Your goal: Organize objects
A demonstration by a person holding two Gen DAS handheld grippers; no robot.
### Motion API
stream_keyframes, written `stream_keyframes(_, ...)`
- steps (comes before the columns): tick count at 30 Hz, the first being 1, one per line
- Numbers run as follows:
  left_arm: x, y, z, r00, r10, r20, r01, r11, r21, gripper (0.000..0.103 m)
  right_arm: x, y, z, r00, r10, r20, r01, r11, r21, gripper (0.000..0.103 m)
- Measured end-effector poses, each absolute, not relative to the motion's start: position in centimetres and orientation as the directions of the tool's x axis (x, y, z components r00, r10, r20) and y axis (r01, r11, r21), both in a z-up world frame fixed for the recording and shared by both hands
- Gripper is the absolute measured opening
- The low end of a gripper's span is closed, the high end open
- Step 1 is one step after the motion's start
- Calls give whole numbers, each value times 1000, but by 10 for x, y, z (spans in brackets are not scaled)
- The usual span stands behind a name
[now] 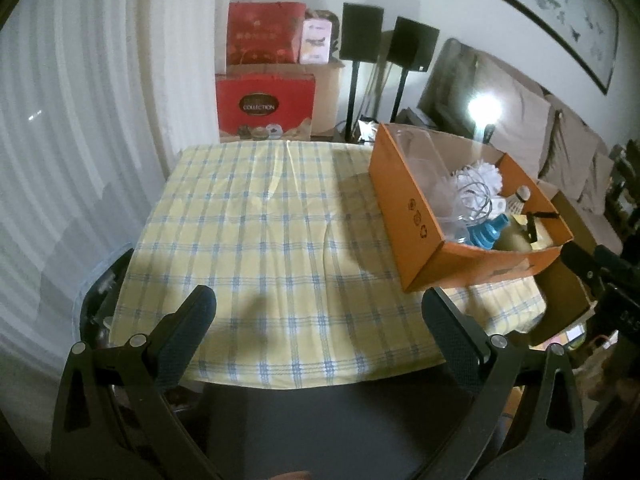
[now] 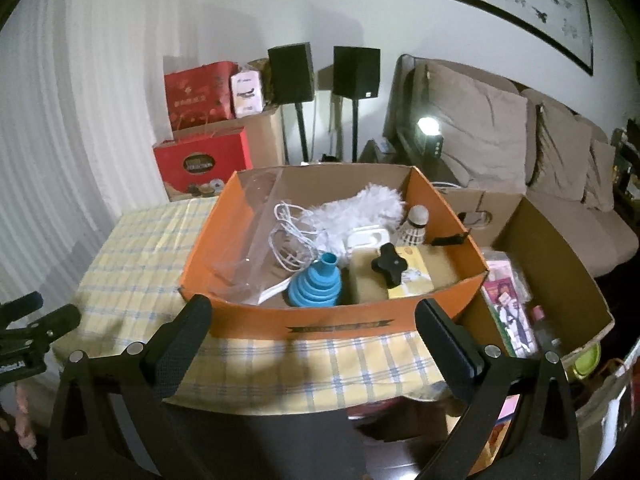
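My right claw (image 2: 314, 330) hangs over the near edge of the bench (image 2: 132, 280), its jaws spread as wide as they go and holding nothing. Just past its fingertips (image 2: 192, 316) stands the orange box (image 2: 336, 320), on the checked cloth (image 1: 256, 240) at the bench's right side. Inside it I see a blue funnel (image 2: 316, 286), a coil of white cable (image 2: 290, 236), a fluffy white duster (image 2: 360, 210), a shuttlecock (image 2: 416, 226), a black knob (image 2: 390, 264) (lying on a tan block) and some clear plastic (image 2: 256, 240) against the left wall. My left claw (image 1: 318, 312) is wide open too, empty, above bare cloth, with the box up to its right. A brown carton (image 2: 560, 264) sits below the bench's right edge.
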State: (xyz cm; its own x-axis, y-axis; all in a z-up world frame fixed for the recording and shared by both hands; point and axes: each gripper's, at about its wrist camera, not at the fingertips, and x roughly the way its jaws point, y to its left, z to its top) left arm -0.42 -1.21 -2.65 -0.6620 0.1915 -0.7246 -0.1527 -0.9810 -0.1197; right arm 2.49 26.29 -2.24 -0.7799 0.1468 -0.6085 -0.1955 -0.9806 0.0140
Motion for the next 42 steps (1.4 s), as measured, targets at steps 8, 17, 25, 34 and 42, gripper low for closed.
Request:
stream_keyframes(8,-5,-16,-26,-671,187,-717,-144,-982,-122,103,26,261,-25,-775,148,-614,-195,-981,9,102)
stream_keyframes(17,-5,-18,-26,-665,204,-718,-146,-979,-142,103,23,258,-27,-773,141,-618,-190,-982,14,102)
stream_keyframes(25,-4,-19,-25,-666,208,-717,-148,-978,-147,103,24,258,-28,-774,140,-618,-189,-982,14,102)
stream_keyframes(34,-4,-20,-24,-667,211,-715,-149,-977,-150,103,24,256,-27,-776,143,-615,-192,-981,13,102)
stream_keyframes(42,-3,-19,-24,-667,210,-714,-149,-978,-149,103,24,256,-27,-776,142,-614,-193,-981,17,102)
